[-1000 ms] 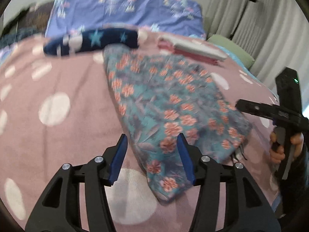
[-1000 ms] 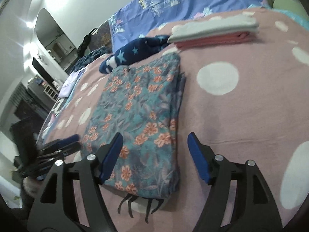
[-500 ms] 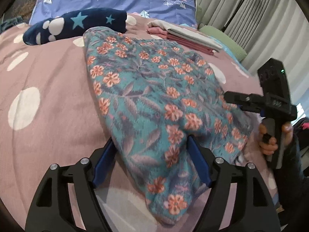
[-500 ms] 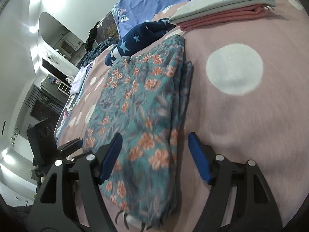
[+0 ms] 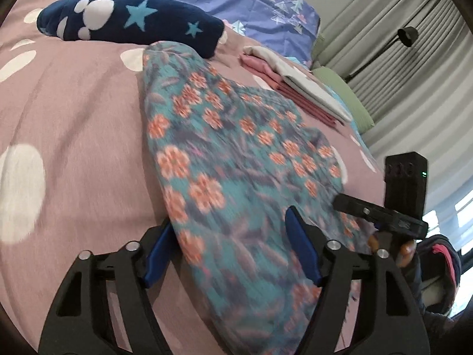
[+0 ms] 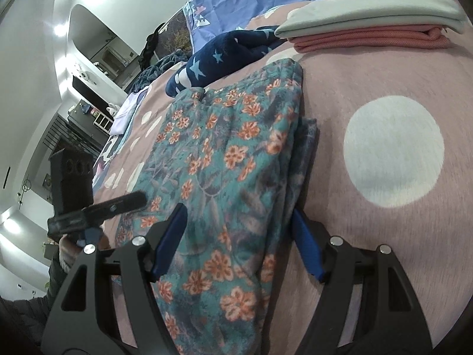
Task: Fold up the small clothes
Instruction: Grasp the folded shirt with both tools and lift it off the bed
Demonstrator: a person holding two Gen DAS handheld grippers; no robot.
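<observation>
The teal cotton garment printed with orange flowers (image 5: 236, 159), soft and crinkled, lies folded lengthwise down the middle of both frames on the fuzzy pink bed cover with white dots (image 5: 74, 124), presumably so each near corner can be taken for a crosswise fold. The left gripper (image 5: 227, 248) straddles the lower-centre hem, its jaws closing but not yet clamped; the right gripper (image 6: 239, 236) spans its corner, jaws released. A plush navy star-patterned blanket (image 5: 130, 20) and flat stacked pink and grey cloths (image 6: 372, 29) sit higher up.
</observation>
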